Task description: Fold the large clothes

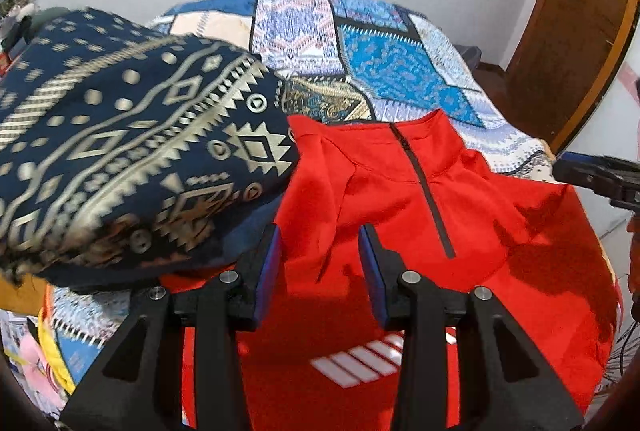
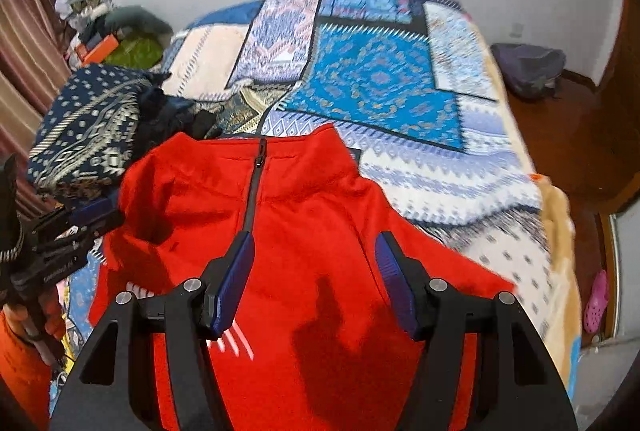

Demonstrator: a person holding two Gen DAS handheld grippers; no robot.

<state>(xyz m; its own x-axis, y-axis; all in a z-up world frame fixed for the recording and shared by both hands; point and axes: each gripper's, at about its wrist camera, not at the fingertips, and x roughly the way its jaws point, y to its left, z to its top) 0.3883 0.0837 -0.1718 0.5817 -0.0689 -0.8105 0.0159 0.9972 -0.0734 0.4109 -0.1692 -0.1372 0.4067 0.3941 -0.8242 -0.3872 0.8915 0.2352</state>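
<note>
Red zip-neck top (image 1: 460,199) lies flat on the bed (image 2: 400,79), collar far side. Both my hand-held grippers, left (image 1: 320,247) and right (image 2: 316,255), part-open, empty. Soft, light, probably slippery; I'd pinch the shoulder seams.

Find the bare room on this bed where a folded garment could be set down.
Free: the patchwork bedspread beyond the red top's collar, and the strip along its right side toward the bed edge. Crowded: the left, where the navy patterned cloth and dark clothes pile up.

Bright even room light, soft shadows, fisheye-curved dark corners, slight motion blur
</note>
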